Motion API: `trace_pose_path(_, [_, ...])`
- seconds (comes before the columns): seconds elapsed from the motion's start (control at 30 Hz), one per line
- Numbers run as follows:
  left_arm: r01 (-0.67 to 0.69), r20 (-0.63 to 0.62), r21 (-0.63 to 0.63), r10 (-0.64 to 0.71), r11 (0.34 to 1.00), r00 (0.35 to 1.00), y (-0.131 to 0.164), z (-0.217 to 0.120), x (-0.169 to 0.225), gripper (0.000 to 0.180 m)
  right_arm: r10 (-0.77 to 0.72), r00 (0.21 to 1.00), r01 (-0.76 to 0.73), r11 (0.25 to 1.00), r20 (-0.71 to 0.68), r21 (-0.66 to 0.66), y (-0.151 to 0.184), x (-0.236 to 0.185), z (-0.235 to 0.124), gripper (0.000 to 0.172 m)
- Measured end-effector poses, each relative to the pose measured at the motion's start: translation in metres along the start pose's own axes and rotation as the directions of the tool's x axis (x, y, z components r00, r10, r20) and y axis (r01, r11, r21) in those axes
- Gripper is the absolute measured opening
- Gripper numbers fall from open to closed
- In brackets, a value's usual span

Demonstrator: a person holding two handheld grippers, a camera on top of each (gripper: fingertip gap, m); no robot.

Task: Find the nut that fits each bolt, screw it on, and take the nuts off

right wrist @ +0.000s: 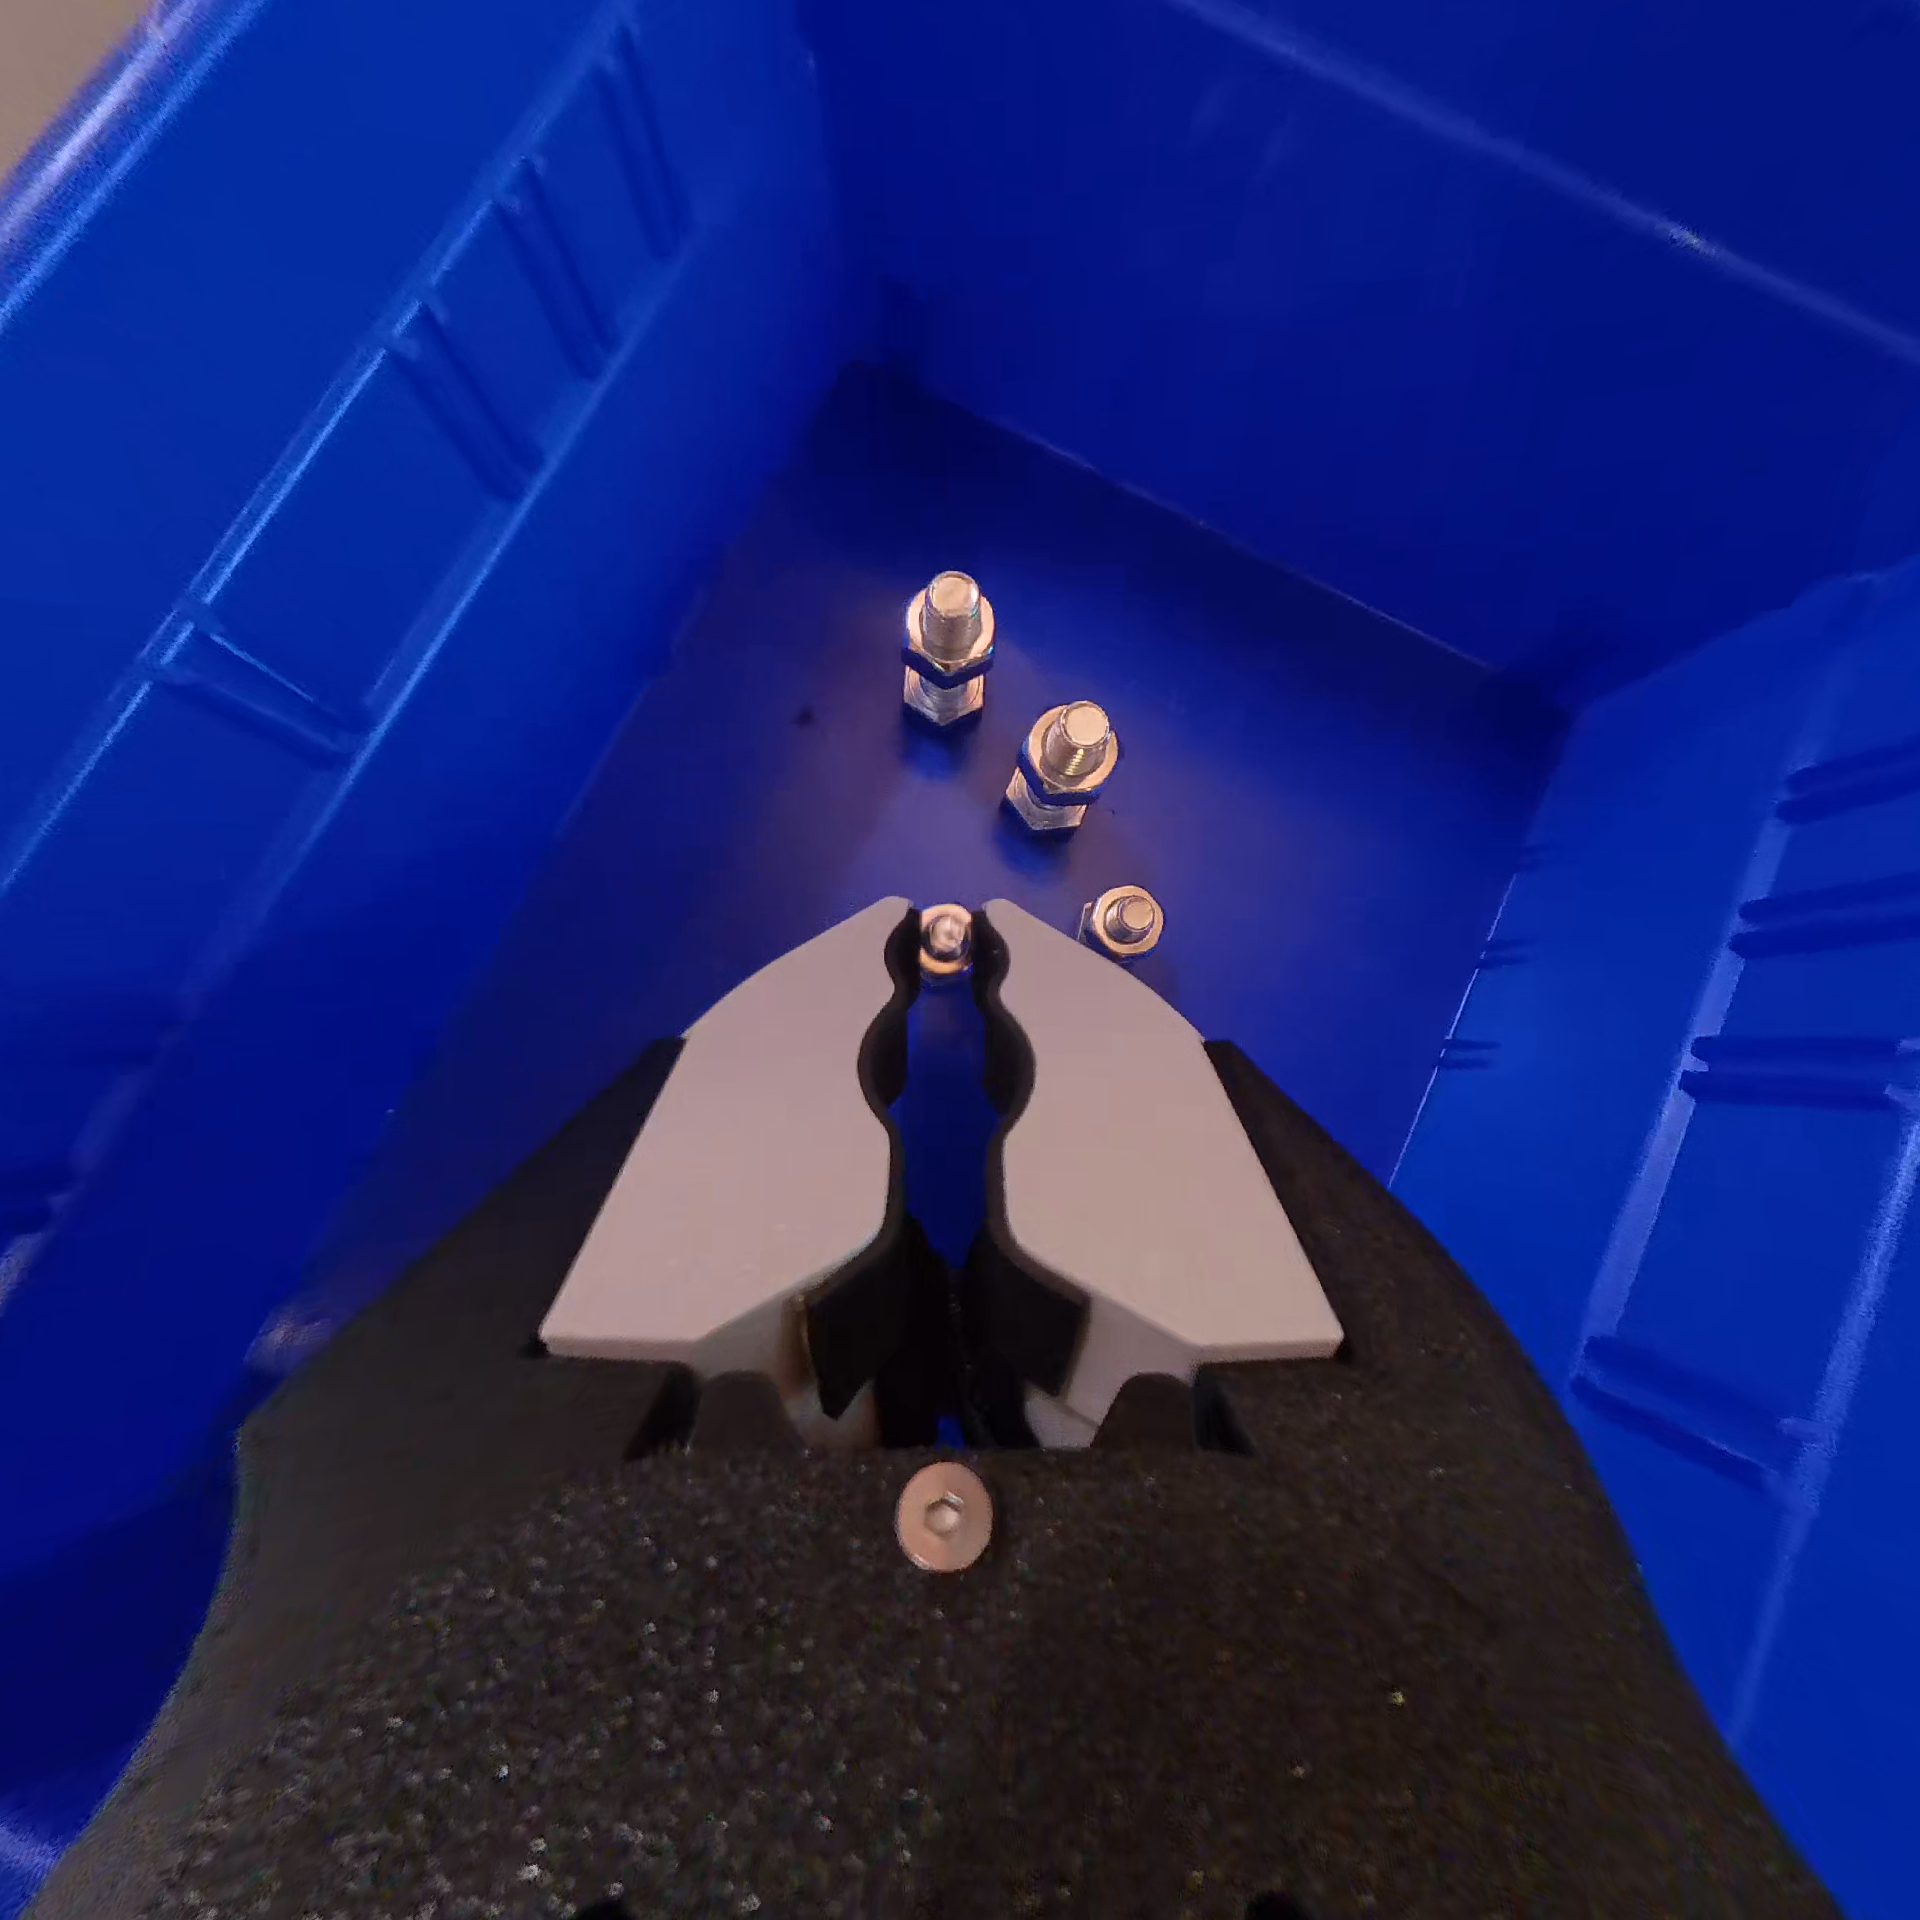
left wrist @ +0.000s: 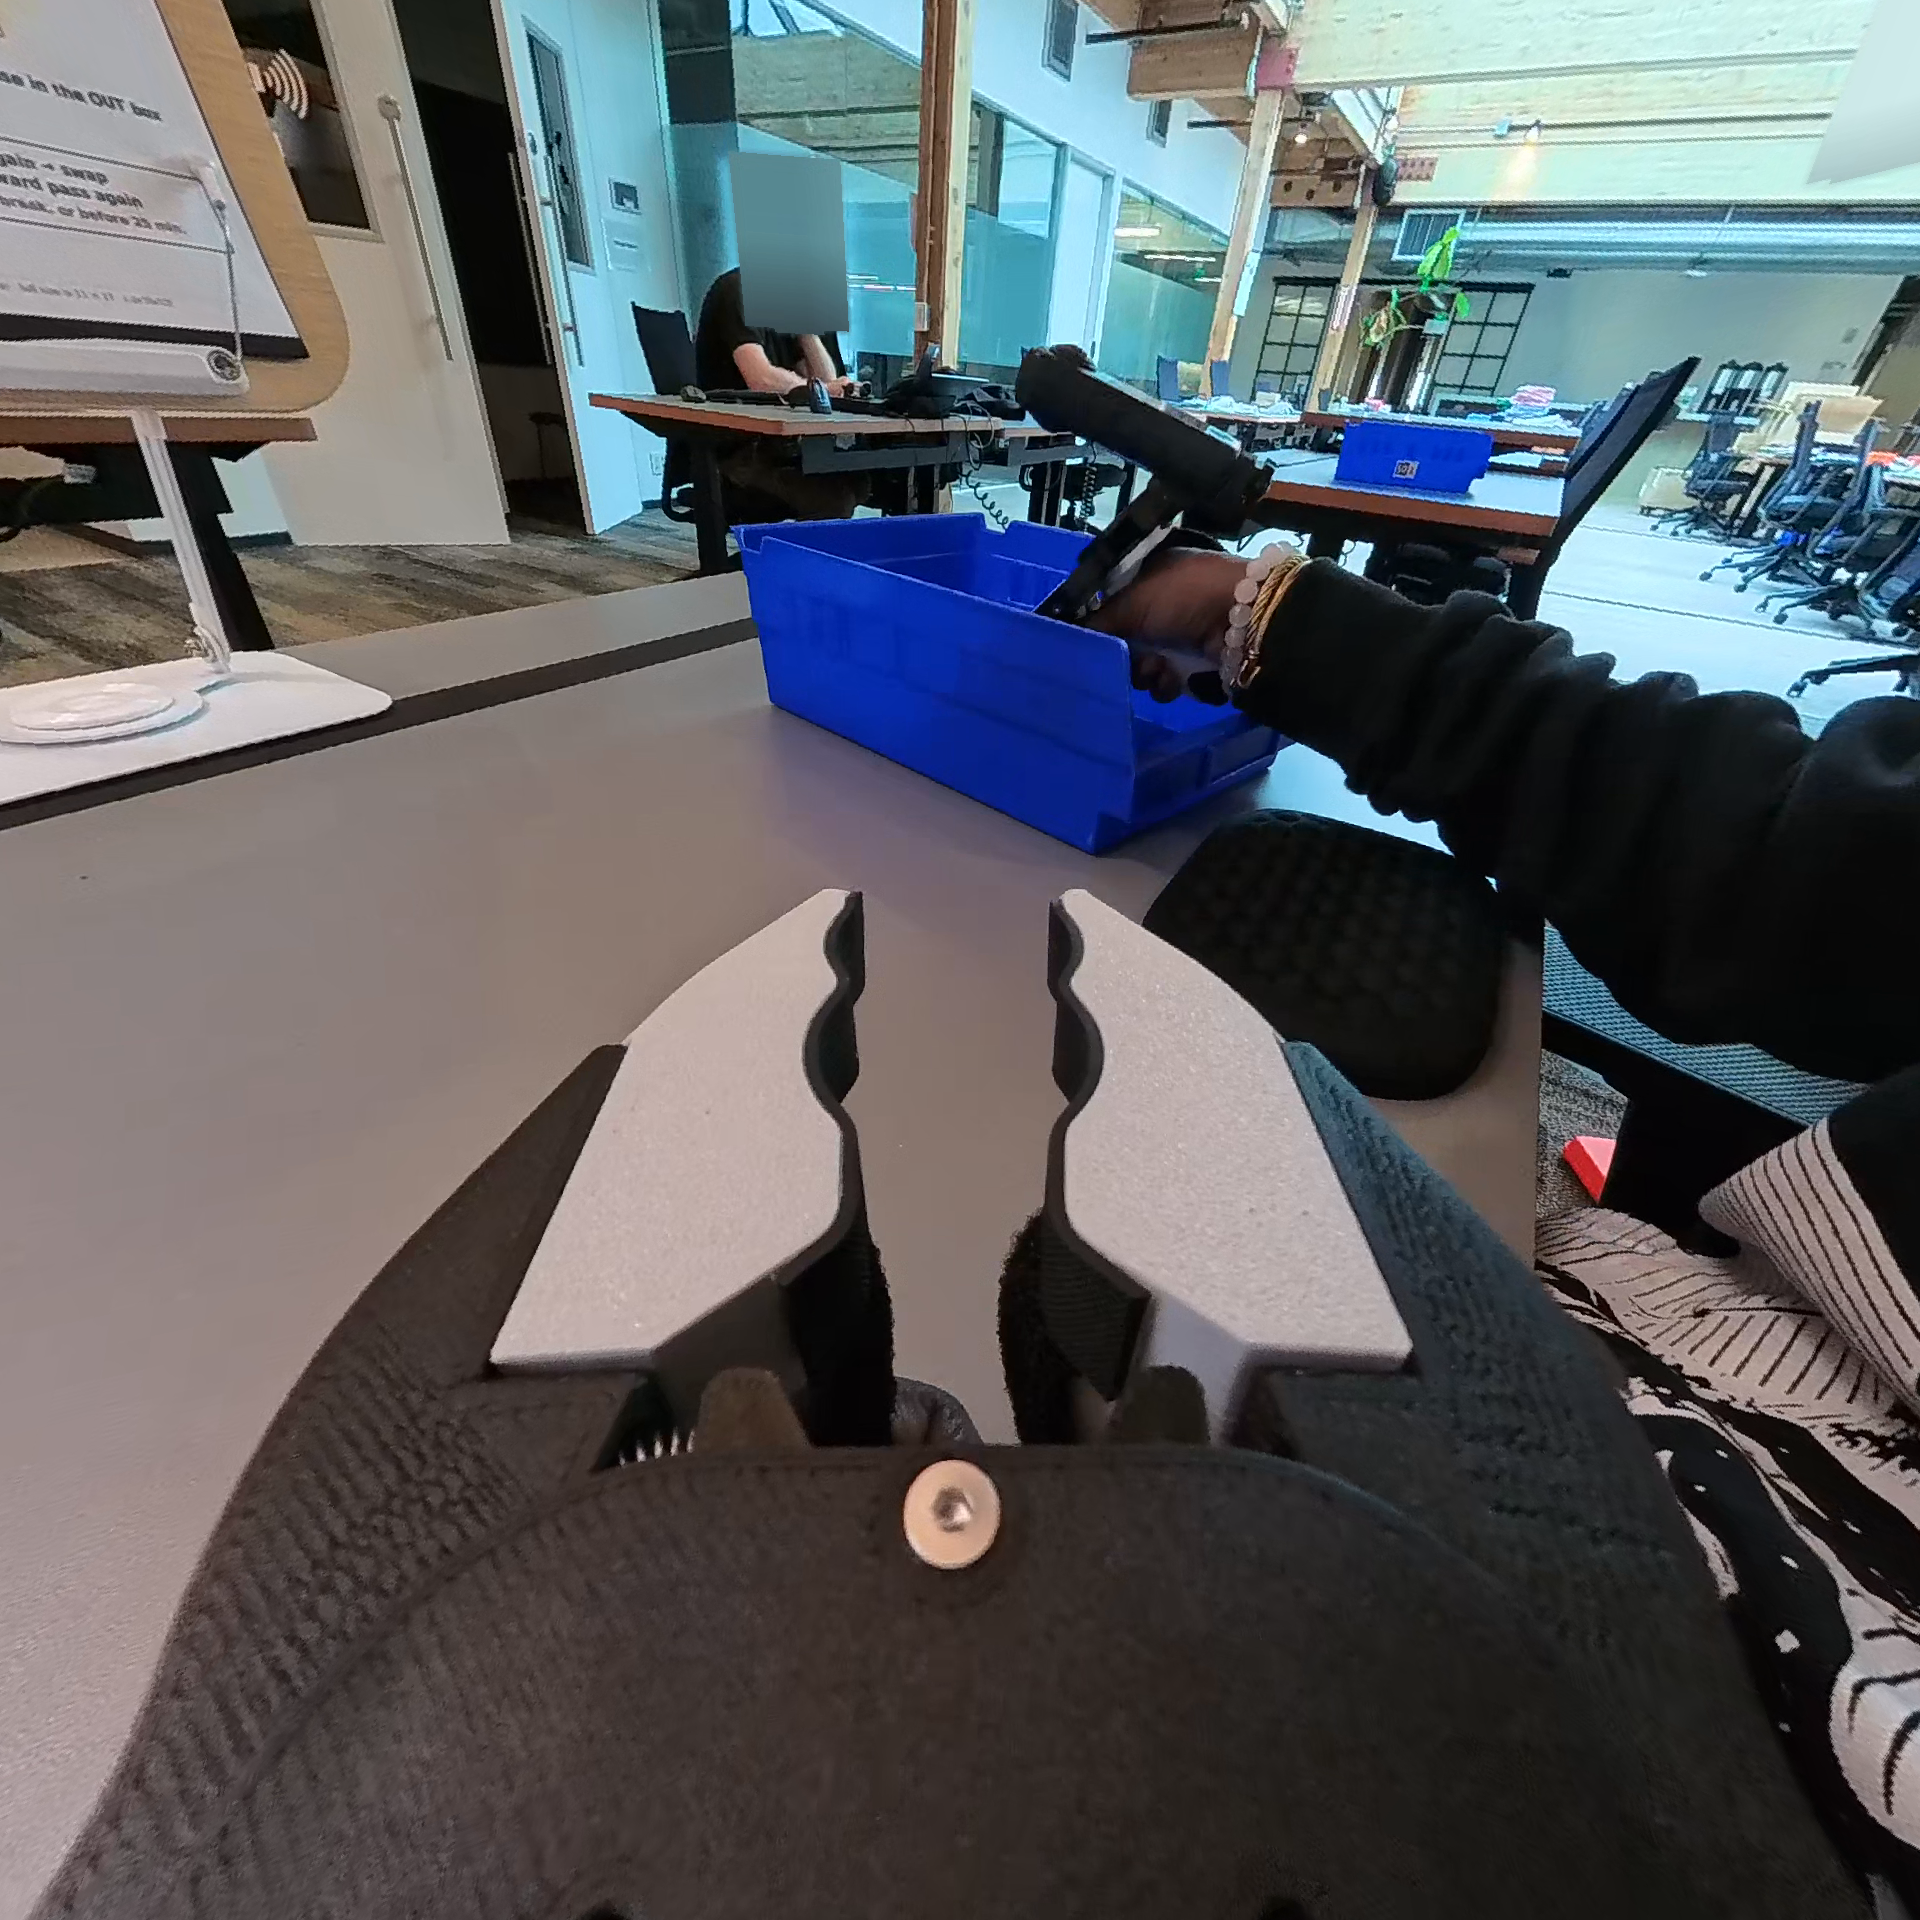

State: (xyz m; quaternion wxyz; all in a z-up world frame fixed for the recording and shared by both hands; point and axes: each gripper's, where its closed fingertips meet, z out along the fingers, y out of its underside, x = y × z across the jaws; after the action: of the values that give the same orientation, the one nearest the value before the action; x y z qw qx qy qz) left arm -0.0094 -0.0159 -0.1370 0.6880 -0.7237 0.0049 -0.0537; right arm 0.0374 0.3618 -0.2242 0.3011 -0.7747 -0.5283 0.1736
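Four bolts with nuts on them are seen standing on the floor of the blue bin (right wrist: 1299,436) in the right wrist view. The smallest nutted bolt (right wrist: 943,951) is caught between the tips of the right gripper (right wrist: 945,935), whose jaws are drawn in narrowly, and both dark pads (right wrist: 902,951) are pressed against its sides. A short bolt with a nut (right wrist: 1124,923) is found just to the right of those tips, apart from them. Two taller bolts are set farther in: one (right wrist: 1062,769) near the middle of the floor and another (right wrist: 943,660) beyond it, toward the far corner; each carries a nut partway down its thread.

In the left wrist view, the left gripper (left wrist: 954,925) is held low over the grey table (left wrist: 416,987), with its jaws spread wide and nothing between them. The bin (left wrist: 935,665) is seen ahead on the table, and the person's right hand (left wrist: 1174,613), in a black sleeve with bead bracelets, is reached into it with the other tool. A white stand with a printed sheet (left wrist: 135,208) is placed at the far left, and a black mesh chair back (left wrist: 1340,945) is seen at the table's right edge.
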Motion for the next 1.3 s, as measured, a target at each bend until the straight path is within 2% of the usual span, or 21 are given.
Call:
trace_pose_path(0.1, [-0.001,0.000,-0.001,0.001,1.000,1.000,0.000,0.000,0.000,0.034,0.005,1.000,-0.004,1.000,-0.016,0.022,-0.005,0.001,-0.008,0.017])
trace_pose_path(0.2, [-0.001,0.002,0.001,0.001,1.000,1.000,0.000,0.000,0.000,0.034,-0.001,0.999,0.007,0.986,-0.036,0.165,-0.026,-0.008,-0.038,0.020])
trace_pose_path(0.27, [0.001,0.002,0.000,-0.001,1.000,1.000,0.000,0.000,0.000,0.034,-0.035,0.999,0.031,0.944,0.006,0.329,-0.047,-0.033,-0.070,0.025])
trace_pose_path(0.37, [-0.001,0.003,-0.002,0.001,1.000,1.000,0.000,0.000,0.000,0.034,-0.129,0.986,0.052,0.838,0.104,0.543,-0.062,-0.087,-0.120,0.035])
trace_pose_path(0.5, [-0.003,0.008,-0.001,0.003,1.000,1.000,-0.001,0.000,0.000,0.034,-0.216,0.959,0.044,0.749,0.181,0.662,-0.050,-0.144,-0.160,0.042])
trace_pose_path(0.6, [-0.003,0.007,-0.001,0.003,1.000,1.000,-0.002,-0.001,0.000,0.034,-0.267,0.928,0.005,0.706,0.261,0.708,-0.033,-0.181,-0.173,0.044])
trace_pose_path(0.73, [0.032,-0.016,-0.021,-0.033,0.999,0.999,-0.008,-0.004,0.004,0.032,-0.331,0.897,0.016,0.687,0.293,0.727,-0.010,-0.208,-0.167,0.044])
trace_pose_path(0.87, [0.011,0.008,-0.002,-0.011,1.000,1.000,-0.043,-0.030,-0.005,0.032,-0.365,0.870,0.015,0.689,0.330,0.724,0.005,-0.220,-0.155,0.043])
trace_pose_path(0.93, [-0.029,0.076,-0.022,0.031,0.999,0.997,-0.064,-0.053,-0.026,0.032,-0.373,0.865,0.011,0.683,0.336,0.730,0.008,-0.222,-0.152,0.042])
trace_pose_path(1.03, [-0.068,0.218,-0.165,0.104,0.984,0.970,-0.083,-0.097,-0.081,0.032,-0.369,0.863,0.004,0.688,0.344,0.726,0.012,-0.223,-0.147,0.042])
trace_pose_path(1.13, [0.014,0.334,-0.347,0.110,0.938,0.936,-0.091,-0.145,-0.148,0.032,-0.369,0.862,-0.005,0.679,0.347,0.734,0.013,-0.222,-0.148,0.041])
trace_pose_path(1.2, [0.077,0.420,-0.462,0.141,0.884,0.897,-0.088,-0.176,-0.199,0.032,-0.362,0.864,-0.016,0.675,0.351,0.738,0.013,-0.221,-0.149,0.040])
trace_pose_path(1.3, [0.271,0.504,-0.619,0.108,0.737,0.857,-0.061,-0.215,-0.263,0.032,-0.350,0.866,-0.029,0.677,0.357,0.735,0.013,-0.219,-0.148,0.040])
